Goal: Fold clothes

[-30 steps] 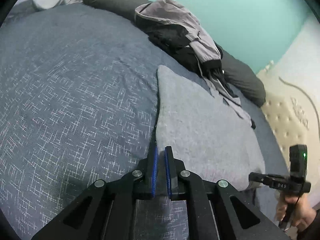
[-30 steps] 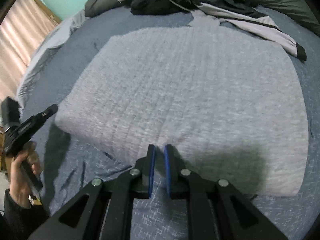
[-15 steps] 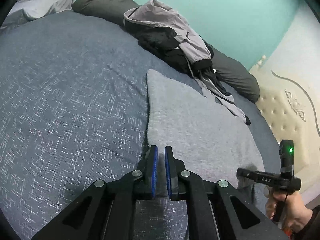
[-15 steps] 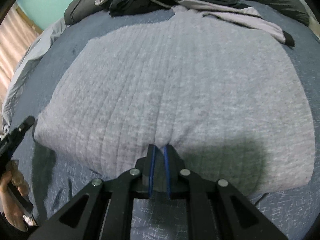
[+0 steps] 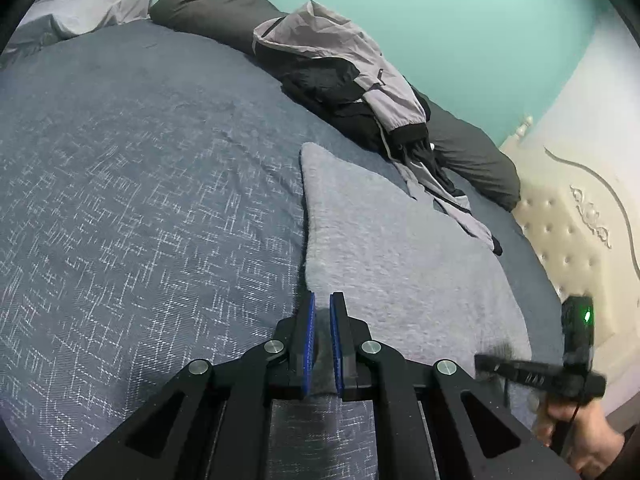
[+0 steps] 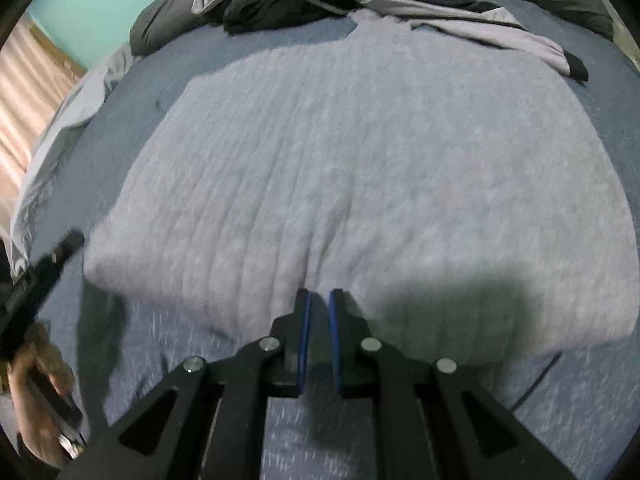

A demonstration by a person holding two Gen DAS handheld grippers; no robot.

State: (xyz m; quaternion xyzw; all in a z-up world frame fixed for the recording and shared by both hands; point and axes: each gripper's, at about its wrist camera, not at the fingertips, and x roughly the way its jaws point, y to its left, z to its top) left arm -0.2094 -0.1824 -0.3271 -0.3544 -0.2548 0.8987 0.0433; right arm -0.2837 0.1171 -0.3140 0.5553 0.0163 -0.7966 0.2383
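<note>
A light grey knitted garment point(image 6: 360, 168) lies flat on the blue bedspread point(image 5: 140, 200); it also shows in the left wrist view point(image 5: 392, 256). My left gripper point(image 5: 322, 308) is shut on the garment's near left corner, with grey cloth pinched between the blue pads. My right gripper point(image 6: 319, 300) is at the garment's near edge with its jaws nearly together; a fold of the cloth runs into the narrow gap. The right gripper's body point(image 5: 560, 372) shows at the right of the left wrist view, the left gripper's body point(image 6: 36, 280) at the left of the right wrist view.
A heap of grey and black jackets point(image 5: 348, 80) lies at the far side, one sleeve point(image 6: 520, 36) reaching onto the grey garment. Dark pillows point(image 5: 208, 8) line the teal wall. A cream tufted headboard point(image 5: 580, 232) stands at the right.
Both grippers have drawn back towards the near side with the garment's near edge. The left view has swung slightly right; the right view is blurred with motion.
</note>
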